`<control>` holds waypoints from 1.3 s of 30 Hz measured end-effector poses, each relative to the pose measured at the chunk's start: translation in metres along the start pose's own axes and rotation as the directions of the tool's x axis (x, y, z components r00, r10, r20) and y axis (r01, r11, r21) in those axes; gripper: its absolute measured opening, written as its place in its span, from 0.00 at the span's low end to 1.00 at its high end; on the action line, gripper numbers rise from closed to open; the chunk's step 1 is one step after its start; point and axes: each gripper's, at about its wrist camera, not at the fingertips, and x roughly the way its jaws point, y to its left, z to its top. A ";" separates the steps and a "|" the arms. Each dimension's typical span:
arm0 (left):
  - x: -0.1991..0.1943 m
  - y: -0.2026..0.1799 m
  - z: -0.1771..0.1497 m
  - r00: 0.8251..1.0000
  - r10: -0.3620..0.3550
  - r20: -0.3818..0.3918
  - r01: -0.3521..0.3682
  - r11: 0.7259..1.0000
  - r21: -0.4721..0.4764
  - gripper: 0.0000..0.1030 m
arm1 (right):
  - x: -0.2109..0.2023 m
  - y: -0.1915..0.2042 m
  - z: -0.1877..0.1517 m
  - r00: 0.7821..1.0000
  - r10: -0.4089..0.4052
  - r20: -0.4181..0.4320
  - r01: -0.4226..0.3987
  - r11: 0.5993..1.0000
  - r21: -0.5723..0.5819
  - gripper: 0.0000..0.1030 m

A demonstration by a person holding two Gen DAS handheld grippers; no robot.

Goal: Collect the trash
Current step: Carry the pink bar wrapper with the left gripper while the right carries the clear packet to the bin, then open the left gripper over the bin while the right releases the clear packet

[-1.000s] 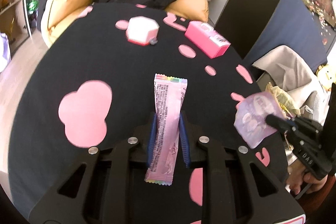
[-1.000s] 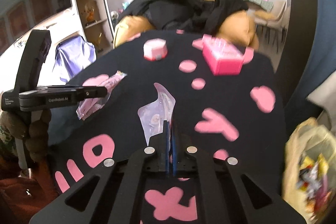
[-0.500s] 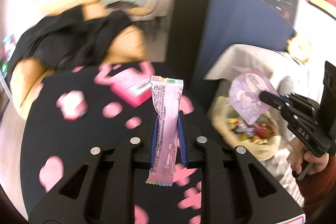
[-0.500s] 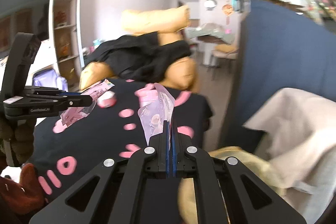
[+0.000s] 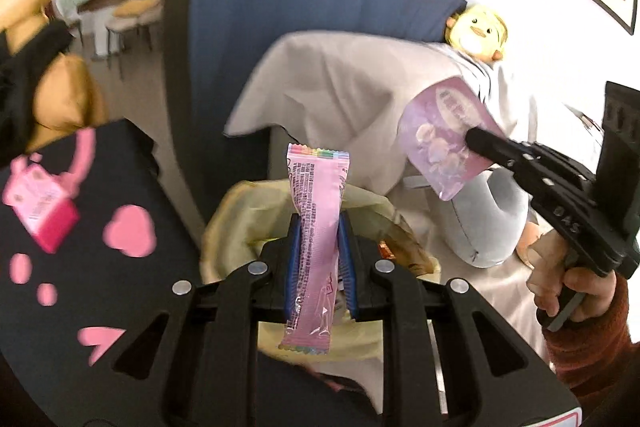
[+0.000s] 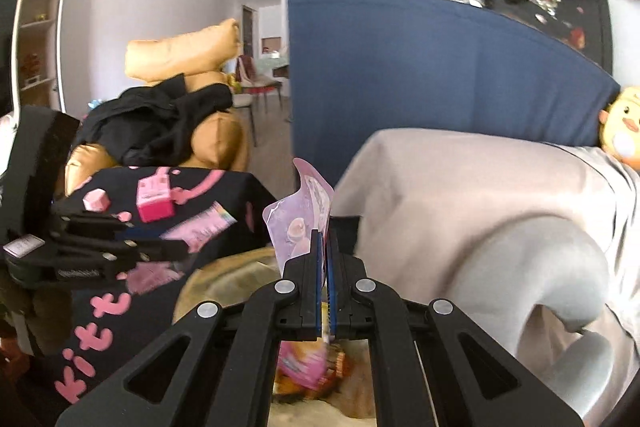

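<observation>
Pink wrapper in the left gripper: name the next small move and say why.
Probably open the left gripper and drop the pink wrapper. It is clamped upright directly over the open yellowish trash bag, beside the black table, so it should fall in.

Pink wrapper upright over yellowish trash bag; lilac packet aloft, seemingly crumpled.

Open mouth of the yellow trash bag, directly below the left gripper and right gripper; access from above is unobstructed. Bounding obstacles: table edge to the left, grey cushion and beige cloth to the right, blue partition behind.
</observation>
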 end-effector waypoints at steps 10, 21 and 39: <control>0.022 0.021 -0.008 0.997 0.071 -0.040 -0.075 0.989 -0.130 0.52 | 0.022 -0.003 -0.014 0.999 0.029 -0.039 -0.028 0.999 0.044 0.04; -0.049 0.044 -0.032 0.970 0.241 0.034 -0.226 0.944 -0.241 0.58 | 0.071 0.028 -0.040 0.969 0.146 -0.198 -0.129 0.987 0.096 0.04; -0.122 0.066 -0.089 0.917 0.397 0.044 -0.361 0.870 -0.335 0.89 | 0.069 0.032 -0.058 0.965 0.040 -0.259 -0.012 0.994 0.109 0.46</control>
